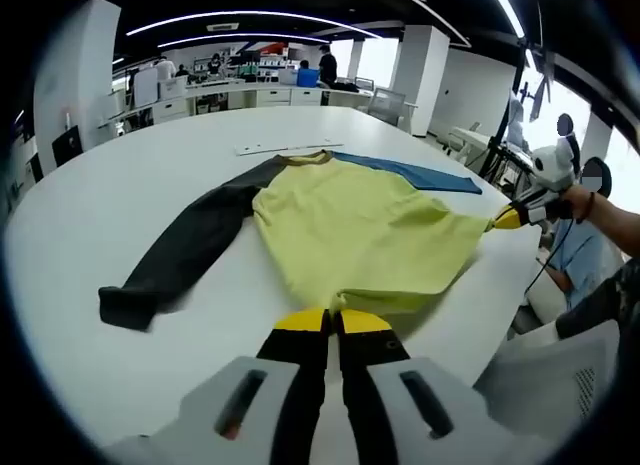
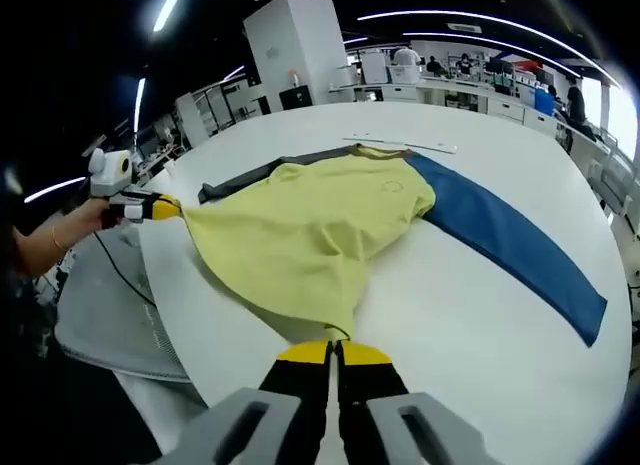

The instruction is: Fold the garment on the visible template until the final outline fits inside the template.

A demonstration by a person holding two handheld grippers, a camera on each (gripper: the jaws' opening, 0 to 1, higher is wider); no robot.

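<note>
Shirt point(image 1: 350, 235), yellow-bodied, lies spread on the white desk point(image 1: 130, 195); each hem corner is pinched at 6 o'clock by the left tool point(image 1: 331, 321) and right tool point(image 2: 333, 351). Black sleeve point(image 2: 240, 177) mostly hidden behind the body.

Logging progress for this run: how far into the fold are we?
Early. Done: the garment lies flat on the white table, black sleeve and blue sleeve spread out. In hand: left gripper and right gripper are each shut on a bottom hem corner, ready for a first fold. Left: every fold, sleeves included. I cannot make out a template outline; a pale strip lies past the collar.
</note>
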